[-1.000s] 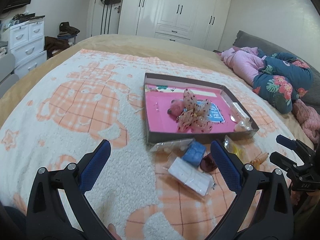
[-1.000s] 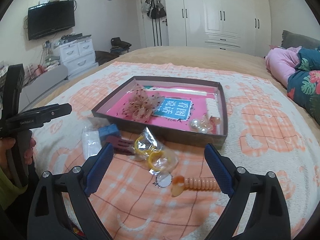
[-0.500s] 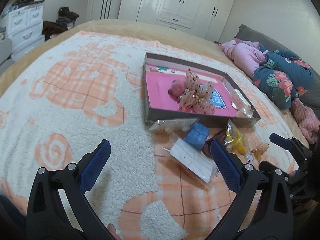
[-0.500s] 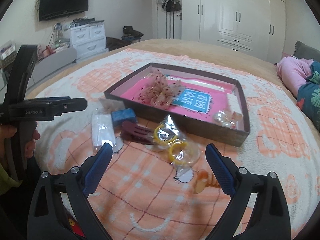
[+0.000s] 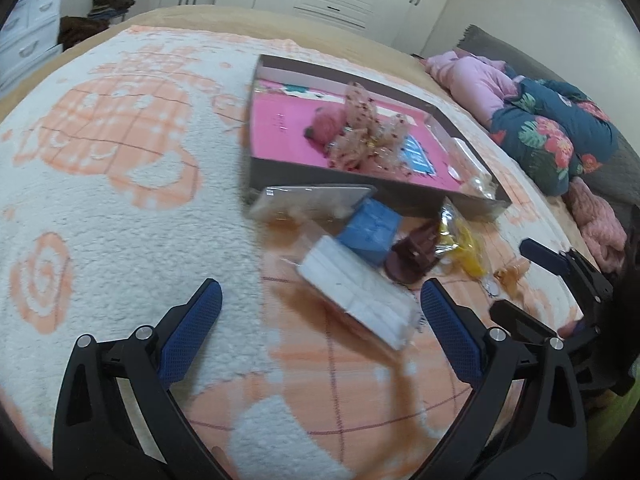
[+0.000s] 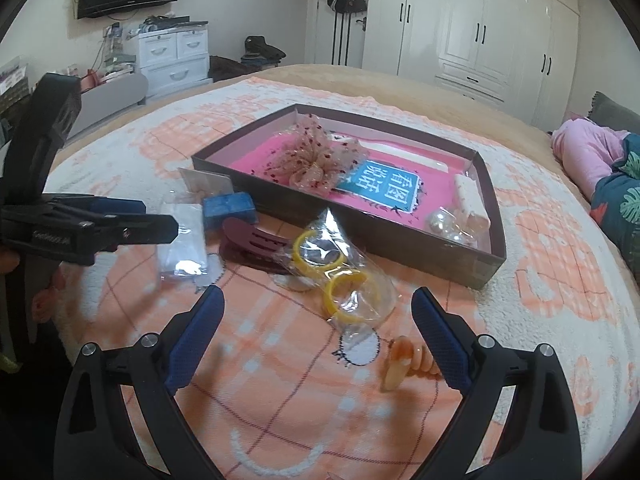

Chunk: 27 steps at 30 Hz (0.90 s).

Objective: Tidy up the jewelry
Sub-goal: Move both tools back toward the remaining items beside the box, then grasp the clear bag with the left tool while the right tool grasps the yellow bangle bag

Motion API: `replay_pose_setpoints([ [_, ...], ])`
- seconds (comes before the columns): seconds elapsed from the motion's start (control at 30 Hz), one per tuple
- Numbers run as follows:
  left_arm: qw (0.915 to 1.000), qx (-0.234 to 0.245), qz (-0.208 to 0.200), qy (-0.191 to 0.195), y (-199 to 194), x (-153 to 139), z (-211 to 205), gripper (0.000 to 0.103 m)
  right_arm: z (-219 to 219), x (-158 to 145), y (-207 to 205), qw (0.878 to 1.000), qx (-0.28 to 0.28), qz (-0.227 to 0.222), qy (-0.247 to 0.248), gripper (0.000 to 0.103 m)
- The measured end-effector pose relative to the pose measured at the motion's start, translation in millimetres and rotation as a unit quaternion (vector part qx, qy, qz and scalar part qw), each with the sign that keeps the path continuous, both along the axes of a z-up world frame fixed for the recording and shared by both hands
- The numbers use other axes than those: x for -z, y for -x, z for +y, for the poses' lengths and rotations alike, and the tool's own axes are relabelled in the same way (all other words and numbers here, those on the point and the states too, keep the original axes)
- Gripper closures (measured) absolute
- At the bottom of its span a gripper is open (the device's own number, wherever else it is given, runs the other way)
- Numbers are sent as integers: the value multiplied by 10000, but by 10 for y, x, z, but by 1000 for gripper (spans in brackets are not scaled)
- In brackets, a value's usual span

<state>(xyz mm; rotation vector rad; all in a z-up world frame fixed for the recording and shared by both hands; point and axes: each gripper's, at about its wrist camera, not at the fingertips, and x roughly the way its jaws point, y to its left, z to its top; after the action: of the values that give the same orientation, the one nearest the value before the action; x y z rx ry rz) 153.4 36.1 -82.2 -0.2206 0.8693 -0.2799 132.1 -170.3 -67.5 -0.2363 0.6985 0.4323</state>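
A shallow dark box with a pink lining lies on the bed and holds a tulle bow, a blue card and pearls. In front of it lie a white packet, a blue block, a maroon hair claw, bagged yellow rings and an orange bead piece. My left gripper is open over the white packet. My right gripper is open just before the yellow rings.
The items rest on a white and orange blanket. Pillows and pink clothes lie at the bed's right side. Drawers and wardrobes stand beyond the bed.
Both grippers have moved forward and lower toward the loose items in front of the box. Both stay open and empty. The items have not moved.
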Motion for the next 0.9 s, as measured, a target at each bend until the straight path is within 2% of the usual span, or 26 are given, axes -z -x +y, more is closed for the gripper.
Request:
replay_pose_setpoints([
  [0.17, 9996, 260, 44, 33, -31, 37, -150, 32, -30, 56, -58, 9999, 56, 14, 124, 11],
  [0.33, 9995, 255, 121, 136, -83, 78, -159, 34, -2, 134, -169, 9994, 78, 80, 315, 11],
  [0.4, 9995, 232, 148, 161, -101, 85, -149, 39, 28, 160, -224, 9990, 79, 74, 442, 11],
  [0.57, 9997, 135, 181, -67, -123, 104, -134, 54, 99, 214, -400, 9978, 78, 174, 633, 11],
  [0.67, 9995, 131, 169, -235, -116, 95, -152, 59, 129, 261, -474, 9979, 51, 258, 594, 13],
  [0.73, 9996, 108, 151, -234, -111, 86, -136, 65, 140, 281, -495, 9980, 43, 315, 552, 23],
  [0.87, 9997, 125, 152, -157, -102, 75, -103, 72, 150, 290, -455, 9986, -47, 377, 376, 54],
  [0.9, 9997, 141, 145, -166, -93, 67, -104, 73, 148, 288, -428, 9987, -63, 367, 347, 57],
])
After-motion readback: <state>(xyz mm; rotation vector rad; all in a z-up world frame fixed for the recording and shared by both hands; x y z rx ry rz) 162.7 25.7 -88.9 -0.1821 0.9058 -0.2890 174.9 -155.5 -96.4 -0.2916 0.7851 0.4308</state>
